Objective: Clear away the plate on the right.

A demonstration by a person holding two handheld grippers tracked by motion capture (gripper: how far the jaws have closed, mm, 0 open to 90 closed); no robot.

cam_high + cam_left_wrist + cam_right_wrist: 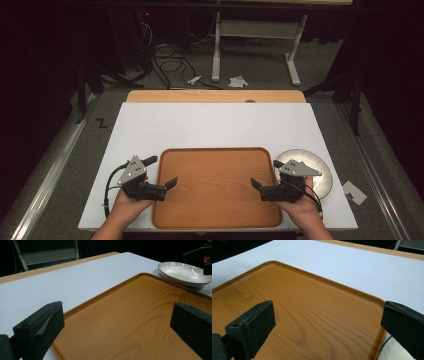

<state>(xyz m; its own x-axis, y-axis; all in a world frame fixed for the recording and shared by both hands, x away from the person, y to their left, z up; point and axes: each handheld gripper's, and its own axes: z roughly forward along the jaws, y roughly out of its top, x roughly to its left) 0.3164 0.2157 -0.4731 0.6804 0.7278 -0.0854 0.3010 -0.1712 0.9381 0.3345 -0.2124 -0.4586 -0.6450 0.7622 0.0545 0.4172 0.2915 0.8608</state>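
Note:
An empty wooden tray (217, 200) lies at the near middle of the white tabletop (215, 125). A white bowl-like plate (315, 162) with a dark rim sits just right of the tray. My left gripper (161, 171) stands open over the tray's left edge. My right gripper (266, 173) stands open over the tray's right edge, partly covering the plate. In the left gripper view the open gripper (116, 327) frames the tray (130, 315), with the plate (182, 271) beyond. In the right gripper view the open gripper (327, 325) frames the tray (299, 302); a sliver of plate (392, 352) shows.
A wooden table edge (215, 96) runs behind the white top. On the floor beyond are cables (170, 62), paper scraps (237, 81) and a white table frame (255, 45). Another paper piece (354, 192) lies on the floor at the right.

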